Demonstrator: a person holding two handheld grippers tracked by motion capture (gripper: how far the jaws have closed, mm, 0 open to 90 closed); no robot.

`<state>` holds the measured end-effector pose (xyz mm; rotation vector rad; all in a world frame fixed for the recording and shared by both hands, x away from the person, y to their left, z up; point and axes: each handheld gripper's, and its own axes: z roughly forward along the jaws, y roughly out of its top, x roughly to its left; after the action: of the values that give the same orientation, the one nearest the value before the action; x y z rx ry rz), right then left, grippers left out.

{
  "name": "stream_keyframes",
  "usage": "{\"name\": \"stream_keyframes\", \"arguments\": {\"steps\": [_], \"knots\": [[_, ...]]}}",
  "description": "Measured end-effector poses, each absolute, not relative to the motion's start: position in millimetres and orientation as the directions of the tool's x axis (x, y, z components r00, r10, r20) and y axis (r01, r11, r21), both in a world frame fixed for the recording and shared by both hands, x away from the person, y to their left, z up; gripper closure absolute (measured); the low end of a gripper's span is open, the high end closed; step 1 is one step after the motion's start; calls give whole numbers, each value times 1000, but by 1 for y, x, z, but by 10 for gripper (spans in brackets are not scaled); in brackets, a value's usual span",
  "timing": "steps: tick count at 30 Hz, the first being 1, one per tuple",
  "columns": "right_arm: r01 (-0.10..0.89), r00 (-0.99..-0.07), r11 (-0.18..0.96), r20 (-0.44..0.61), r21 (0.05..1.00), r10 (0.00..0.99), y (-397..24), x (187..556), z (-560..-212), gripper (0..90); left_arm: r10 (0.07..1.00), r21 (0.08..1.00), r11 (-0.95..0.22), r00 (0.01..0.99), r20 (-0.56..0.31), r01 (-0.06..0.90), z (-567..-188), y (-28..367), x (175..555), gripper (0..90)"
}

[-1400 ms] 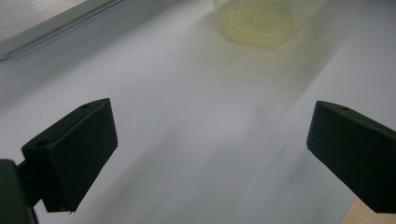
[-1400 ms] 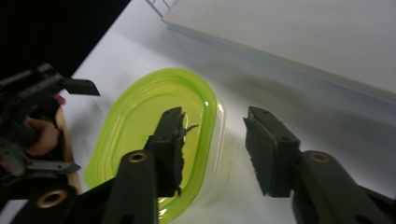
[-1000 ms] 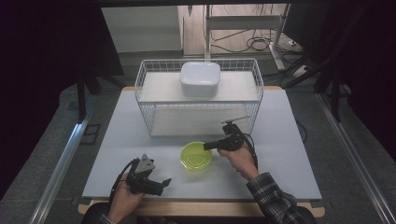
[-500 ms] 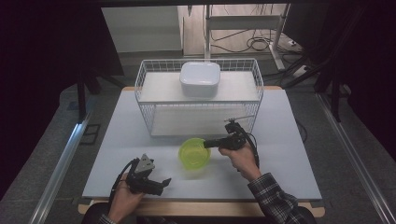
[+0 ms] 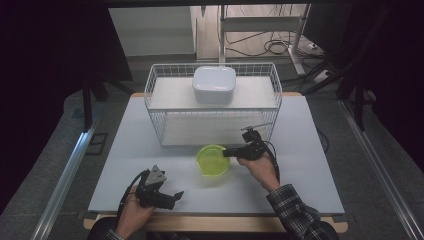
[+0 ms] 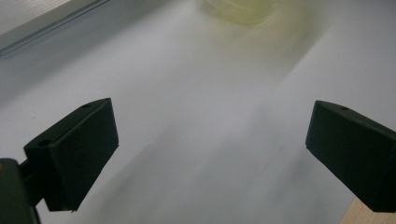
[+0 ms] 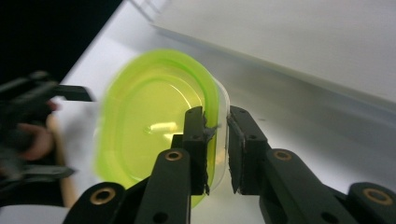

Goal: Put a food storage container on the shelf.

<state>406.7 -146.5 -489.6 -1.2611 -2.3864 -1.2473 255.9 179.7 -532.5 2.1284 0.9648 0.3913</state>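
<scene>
- The green bowl (image 5: 213,160) is gripped by its right rim in the right gripper (image 7: 217,135), near the wire basket's (image 5: 155,100) front; the jaws have just eased slightly.
- The left gripper (image 6: 210,154) is held open, empty, at the near table (image 5: 310,150) edge.
- A lift into the basket is judged next, with a firm hold needed.

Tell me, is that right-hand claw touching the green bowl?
Touching: the right gripper view shows the right claw pinching the green bowl by its rim.
</scene>
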Motion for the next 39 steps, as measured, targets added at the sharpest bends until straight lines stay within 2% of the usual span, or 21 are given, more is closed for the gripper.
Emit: {"name": "stream_keyframes", "arguments": {"steps": [5, 11, 13, 17, 25, 39], "knots": [[770, -595, 259, 510, 584, 621, -151, 412, -498, 684, 743, 742, -432, 668, -30, 513, -533, 180, 256, 24], [777, -585, 255, 511, 575, 629, -148, 410, -496, 646, 742, 740, -435, 670, -29, 514, -533, 179, 256, 24], [792, -568, 240, 533, 561, 627, -149, 411, -497, 668, 742, 740, -435, 670, -29, 514, -533, 179, 256, 24], [826, -534, 211, 604, 523, 592, -151, 413, -500, 794, 741, 739, -436, 671, -29, 514, -533, 179, 256, 24], [845, -516, 194, 664, 499, 541, -149, 412, -498, 819, 741, 740, -436, 671, -29, 513, -533, 180, 256, 25], [832, -534, 202, 644, 517, 548, -154, 412, -496, 810, 738, 734, -444, 674, -26, 514, -533, 179, 256, 25]]}}
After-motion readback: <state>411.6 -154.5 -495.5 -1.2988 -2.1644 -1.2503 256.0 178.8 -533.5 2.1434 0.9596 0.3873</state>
